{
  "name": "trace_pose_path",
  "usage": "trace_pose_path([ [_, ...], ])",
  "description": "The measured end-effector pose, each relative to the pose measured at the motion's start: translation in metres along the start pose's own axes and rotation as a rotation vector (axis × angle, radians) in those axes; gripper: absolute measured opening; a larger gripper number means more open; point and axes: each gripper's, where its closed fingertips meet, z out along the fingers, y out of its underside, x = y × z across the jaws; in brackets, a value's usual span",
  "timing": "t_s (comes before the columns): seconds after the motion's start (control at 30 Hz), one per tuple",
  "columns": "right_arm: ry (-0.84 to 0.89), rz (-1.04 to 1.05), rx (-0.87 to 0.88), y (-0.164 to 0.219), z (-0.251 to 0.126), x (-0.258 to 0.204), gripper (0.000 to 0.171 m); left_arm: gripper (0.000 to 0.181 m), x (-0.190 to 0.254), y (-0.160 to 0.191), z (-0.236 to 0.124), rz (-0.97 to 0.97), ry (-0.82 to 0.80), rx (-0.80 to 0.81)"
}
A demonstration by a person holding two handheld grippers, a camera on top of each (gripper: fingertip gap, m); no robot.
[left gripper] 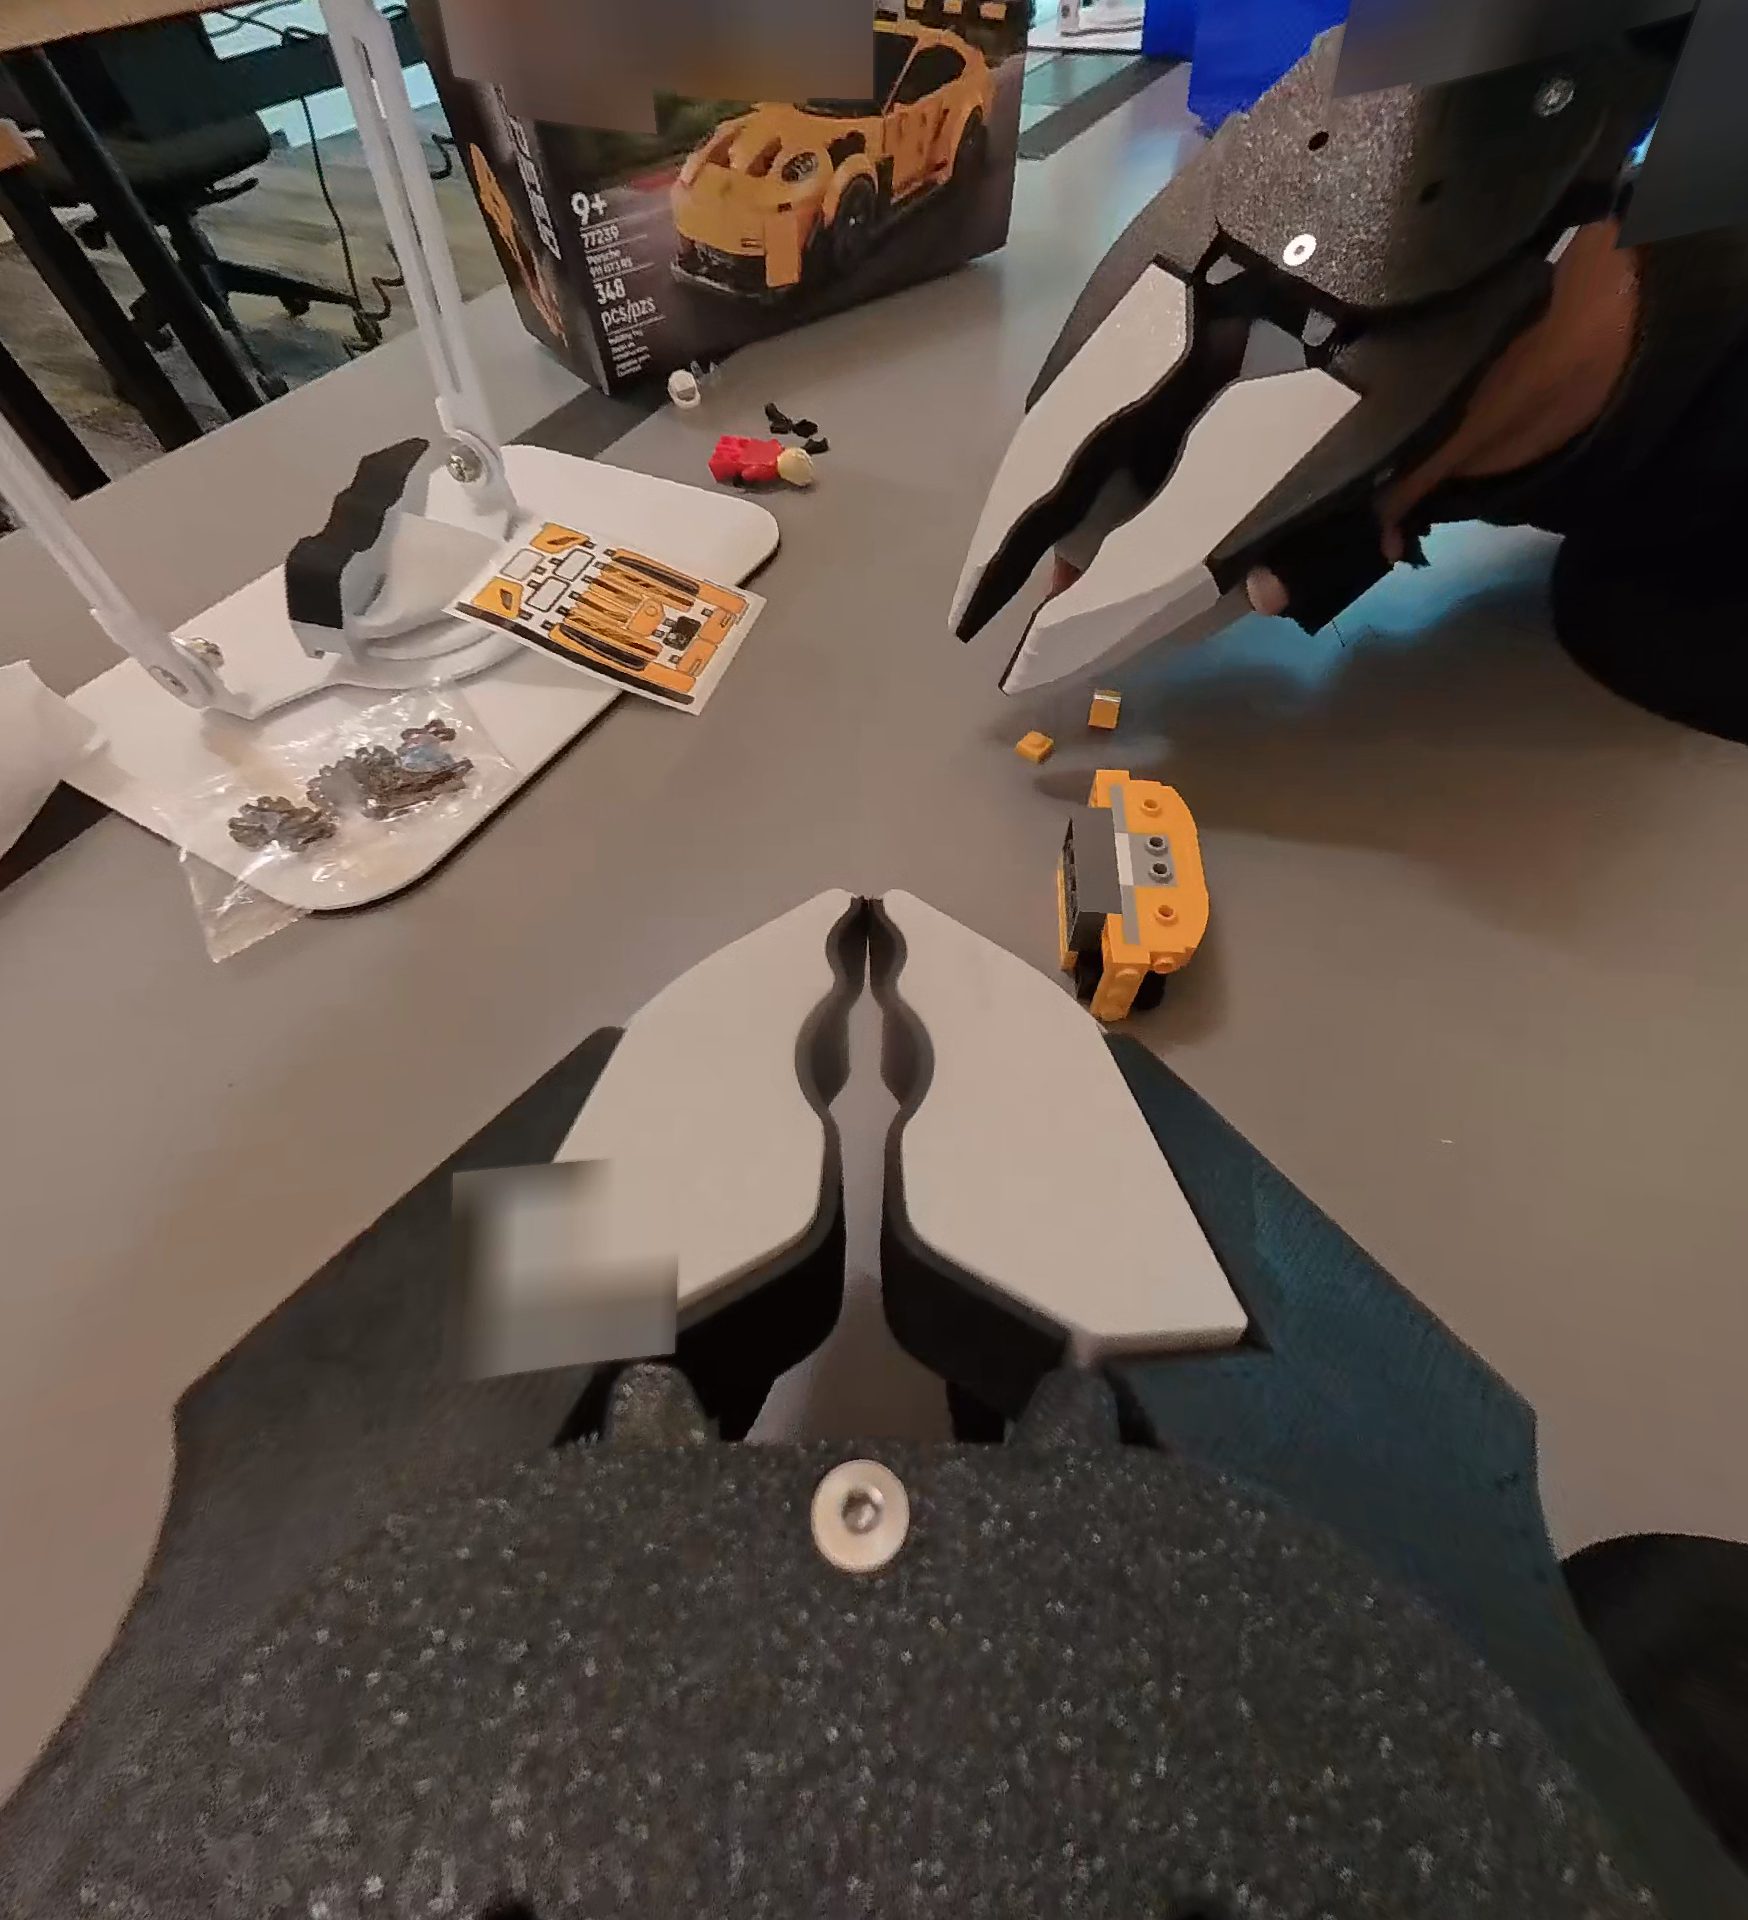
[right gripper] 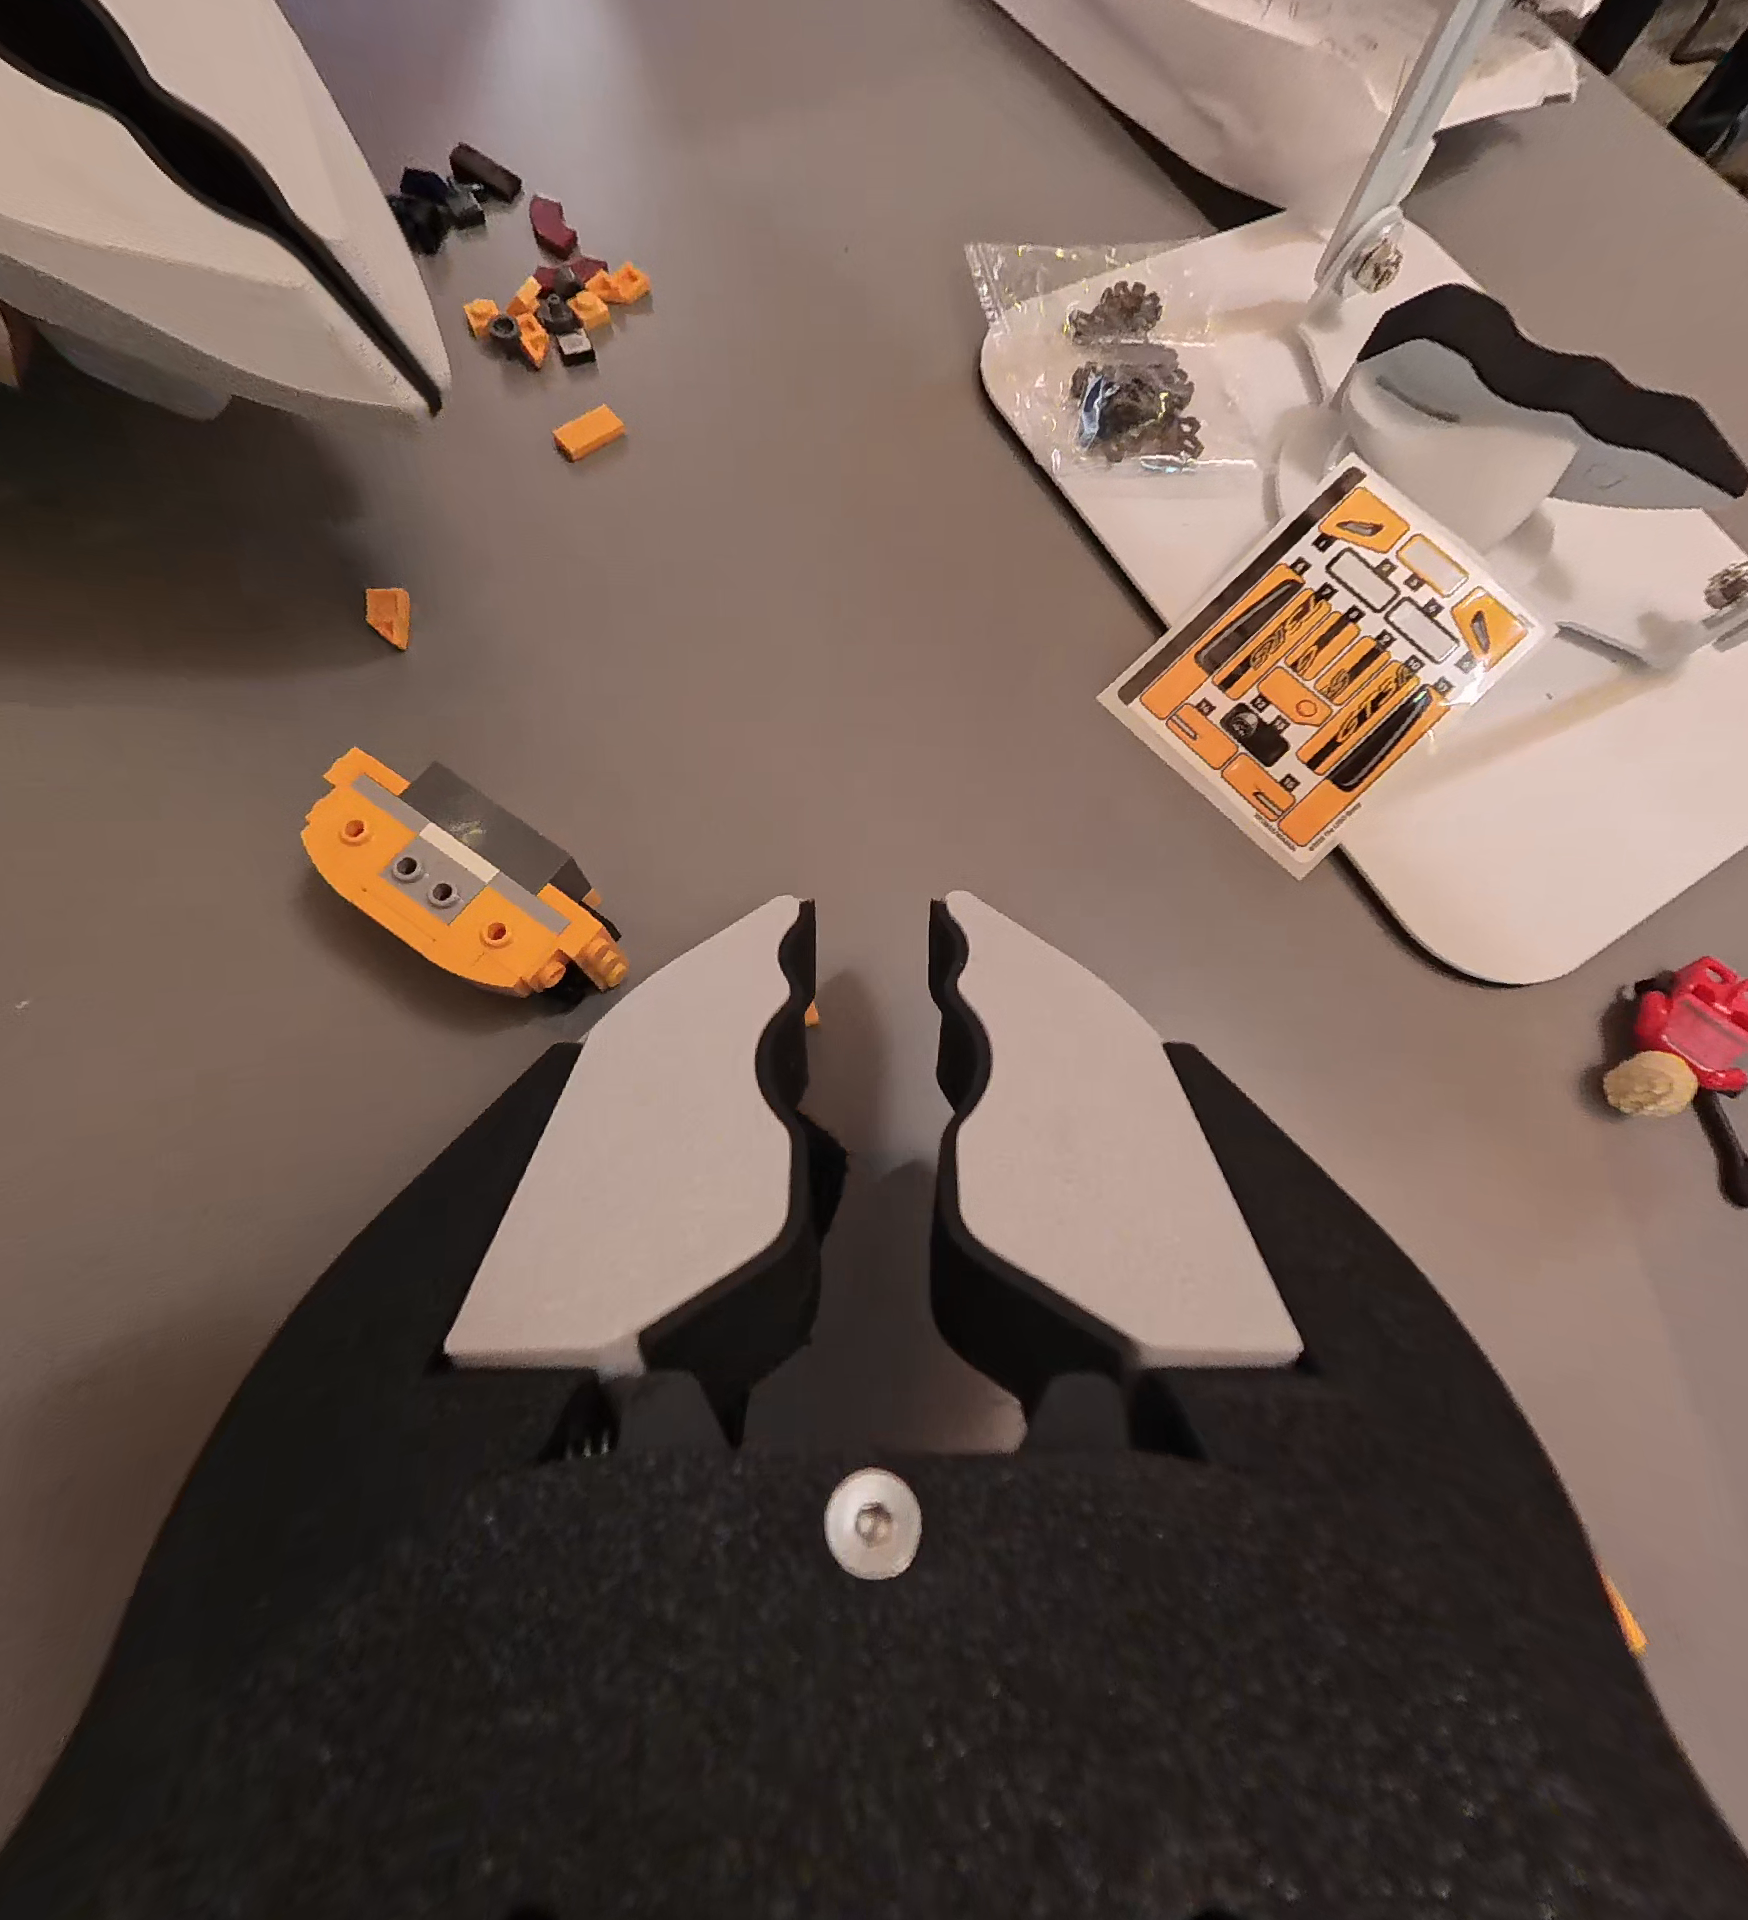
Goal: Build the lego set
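Left tool (left gripper: 867, 906): fingertips pressed together with nothing between them, low over bare grey counter (left gripper: 226, 1091).
Right tool (right gripper: 870, 914): a narrow gap between its fingertips, nothing held; bare counter shows through the gap.
Car piece (left gripper: 1132, 888): the part-built yellow and grey lego body lies on the counter just right of the left tool's tip, apart from it; in the right wrist view it lies just left of the right tool, near its left finger.
Loose bricks: two small yellow bricks (left gripper: 1034, 745) lie just beyond the car piece, under the right tool's tips; the right wrist view shows a mixed pile of yellow and dark bricks (right gripper: 553, 301) farther off, a flat yellow tile (right gripper: 589, 430) and a yellow wedge (right gripper: 389, 617) lying apart.
Open room: a broad clear stretch of counter lies between the car piece and the white board.
White board (left gripper: 724, 525): on the left, rounded corners, carrying a stand, a clear bag of dark parts (left gripper: 361, 779) and a sticker sheet (left gripper: 608, 613) that overhangs its right edge.
Figure (left gripper: 761, 462): a small red figure lies beyond the board's far corner, with tiny black parts beside it.
Box (left gripper: 745, 208): stands upright at the far side of the counter.
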Motion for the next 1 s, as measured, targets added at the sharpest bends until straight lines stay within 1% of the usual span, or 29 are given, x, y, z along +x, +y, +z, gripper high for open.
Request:
trace_pose_path([
  [0.37, 0.005, -0.041, 0.035, -0.003, -0.001, 0.002, 0.021, 0.000, -0.005, 0.006, 0.002, 0.048, -0.038, -0.027],
  [0.57, 0.024, -0.044, 0.042, 0.000, -0.009, 0.009, 0.021, 0.001, 0.001, 0.008, 0.004, 0.051, -0.003, -0.039],
  [0.67, 0.020, -0.028, 0.038, 0.004, -0.016, 0.013, 0.022, 0.014, 0.009, 0.010, 0.008, 0.053, 0.036, -0.058],
  [0.83, 0.022, -0.017, 0.043, 0.007, -0.028, 0.021, 0.023, 0.028, 0.029, 0.007, 0.012, 0.090, 0.114, -0.061],
  [1.0, 0.022, -0.017, 0.053, 0.004, -0.027, 0.019, 0.023, 0.039, 0.054, 0.006, 0.018, 0.164, 0.157, -0.113],
])
